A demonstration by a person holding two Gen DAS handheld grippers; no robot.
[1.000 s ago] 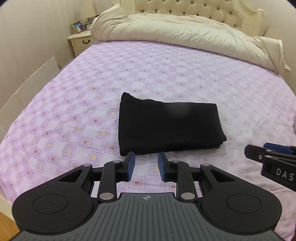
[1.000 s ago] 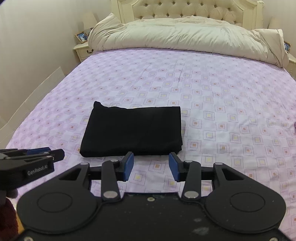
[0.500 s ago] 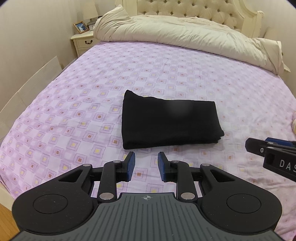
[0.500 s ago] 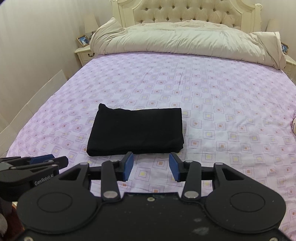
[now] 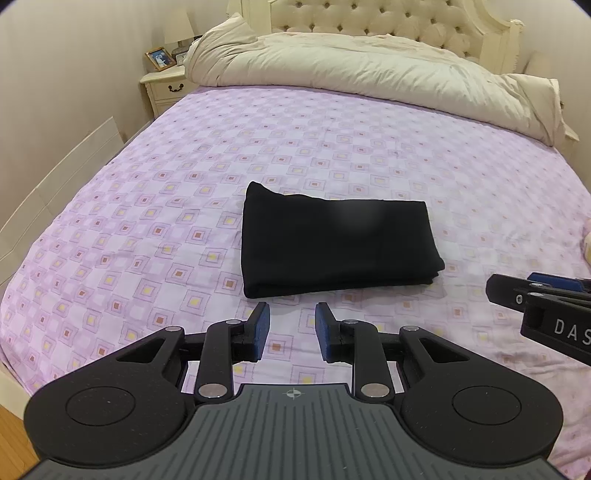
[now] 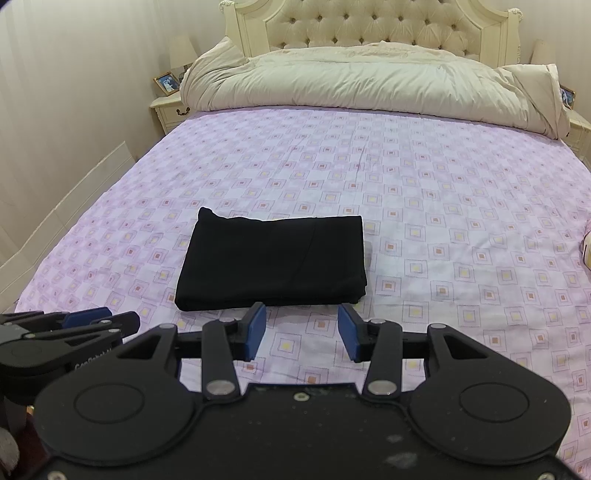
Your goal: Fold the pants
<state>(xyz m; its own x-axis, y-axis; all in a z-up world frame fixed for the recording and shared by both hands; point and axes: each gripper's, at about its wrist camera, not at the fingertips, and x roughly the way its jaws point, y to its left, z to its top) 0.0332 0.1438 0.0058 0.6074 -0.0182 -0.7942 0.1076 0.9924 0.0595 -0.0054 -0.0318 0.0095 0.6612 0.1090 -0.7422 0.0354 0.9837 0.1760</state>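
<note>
The black pants (image 5: 338,247) lie folded into a flat rectangle on the purple patterned bedsheet (image 5: 147,229); they also show in the right wrist view (image 6: 273,258). My left gripper (image 5: 291,317) is open and empty, held above the bed just short of the pants' near edge. My right gripper (image 6: 302,320) is open and empty, also just short of the near edge. Each gripper shows at the side of the other's view: the right one (image 5: 517,291) and the left one (image 6: 107,321).
A cream duvet (image 6: 369,85) is bunched along the tufted headboard (image 6: 369,26). A nightstand (image 5: 166,86) with a photo frame (image 5: 160,59) stands at the far left. The bed's left edge runs close to the wall. A small pale object (image 6: 587,247) lies at the right edge.
Both grippers have pulled back and risen from the folded pants, which now sit farther away in both views. The pants have not moved. Both grippers stay open.
</note>
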